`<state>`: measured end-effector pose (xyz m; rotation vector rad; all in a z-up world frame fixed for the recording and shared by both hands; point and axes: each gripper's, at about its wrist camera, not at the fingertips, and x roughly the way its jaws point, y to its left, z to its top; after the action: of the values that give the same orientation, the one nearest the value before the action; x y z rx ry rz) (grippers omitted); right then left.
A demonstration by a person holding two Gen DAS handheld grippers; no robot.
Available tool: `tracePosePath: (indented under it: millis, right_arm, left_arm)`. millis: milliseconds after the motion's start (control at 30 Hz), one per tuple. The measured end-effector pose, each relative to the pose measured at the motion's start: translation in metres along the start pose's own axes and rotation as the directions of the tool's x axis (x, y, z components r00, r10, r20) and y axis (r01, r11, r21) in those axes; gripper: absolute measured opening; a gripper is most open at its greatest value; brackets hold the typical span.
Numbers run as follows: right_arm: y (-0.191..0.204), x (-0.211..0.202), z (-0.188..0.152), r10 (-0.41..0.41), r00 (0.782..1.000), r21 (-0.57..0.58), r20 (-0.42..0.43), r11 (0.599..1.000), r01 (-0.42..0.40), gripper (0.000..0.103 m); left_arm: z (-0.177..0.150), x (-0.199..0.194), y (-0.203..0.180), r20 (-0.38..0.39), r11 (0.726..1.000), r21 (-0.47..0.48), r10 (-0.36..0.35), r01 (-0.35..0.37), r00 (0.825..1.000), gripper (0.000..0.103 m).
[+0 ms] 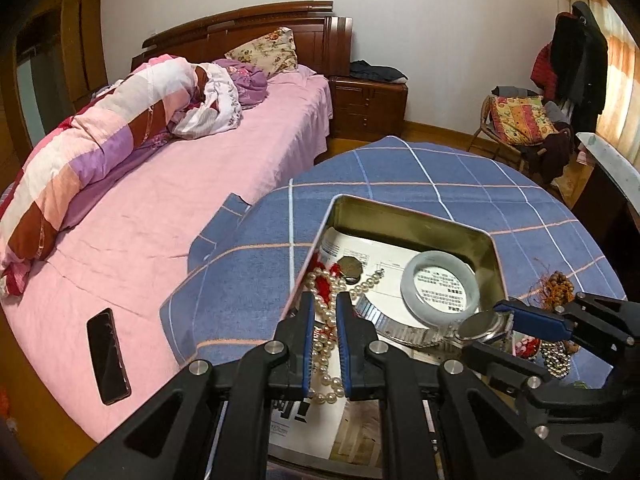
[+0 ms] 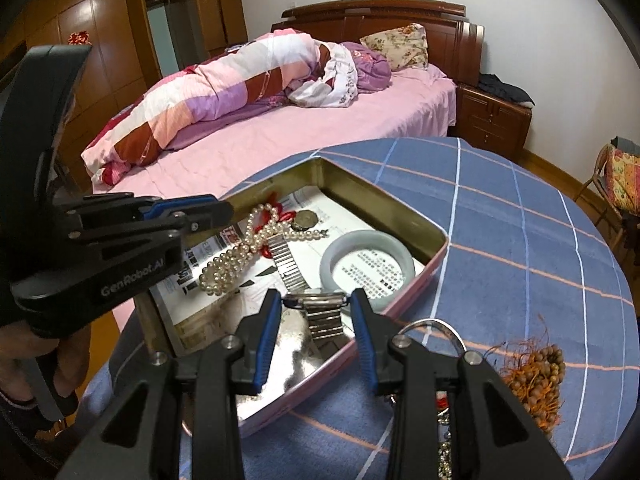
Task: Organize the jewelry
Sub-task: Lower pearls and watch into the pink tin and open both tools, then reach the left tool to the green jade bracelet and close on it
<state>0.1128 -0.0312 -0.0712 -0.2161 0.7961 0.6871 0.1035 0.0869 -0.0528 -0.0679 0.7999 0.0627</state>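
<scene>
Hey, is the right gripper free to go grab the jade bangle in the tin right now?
Probably not yet. The right gripper sits just beside the bangle in the tin, but the watch lies between its fingers, so it would likely have to clear that first.

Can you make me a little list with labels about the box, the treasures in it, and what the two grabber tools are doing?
box: open metal tin on a blue checked cloth, paper lining inside
in the box: pearl necklace, pale bangle, silver watch, coin-like piece
outside the box: brown bead string with orange threads, on the cloth
left tool: over the pearls, jaws narrowly apart around the strand
right tool: open, jaws either side of the watch
nearby: pink bed with a black phone
</scene>
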Motion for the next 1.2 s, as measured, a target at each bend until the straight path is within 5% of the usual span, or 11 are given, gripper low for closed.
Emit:
tracePosePath:
  millis: [133,200,267,500,700,900,1200]
  right_arm:
    - [0.001,-0.001,0.000,0.003,1.000,-0.001,0.015,1.000,-0.003,0.049]
    - [-0.001,-0.005,0.000,-0.007,1.000,0.011,0.030,1.000,0.007,0.058]
    - [-0.004,-0.008,0.000,-0.005,0.999,0.025,0.036,1.000,0.005,0.059]
    - [-0.028,-0.043,-0.011,-0.003,0.997,0.077,0.083,0.997,-0.003,0.069]
    - [-0.078,-0.079,-0.044,-0.113,0.991,0.173,0.074,0.980,0.099,0.075]
    - [-0.113,-0.099,-0.083,-0.188,0.982,0.260,0.031,0.950,0.174,0.076]
    - [-0.125,-0.105,-0.121,-0.189,0.982,0.315,-0.005,0.932,0.181,0.076]
  left_arm:
    - [-0.001,-0.003,0.000,-0.002,1.000,-0.009,-0.006,0.006,1.000,0.022]
    - [-0.002,-0.008,-0.001,0.014,1.000,-0.013,0.007,-0.007,1.000,0.056]
    - [-0.002,-0.017,-0.001,0.050,1.000,-0.021,0.014,-0.013,0.999,0.068]
    - [-0.002,-0.034,-0.012,0.082,1.000,-0.025,-0.009,0.011,0.997,0.068]
    - [-0.012,-0.044,-0.037,0.090,0.999,-0.006,-0.038,0.038,0.995,0.068]
    - [-0.024,-0.051,-0.069,0.075,0.996,0.033,-0.080,0.078,0.994,0.068]
    - [-0.047,-0.060,-0.120,0.046,0.983,0.142,-0.126,0.119,0.991,0.068]
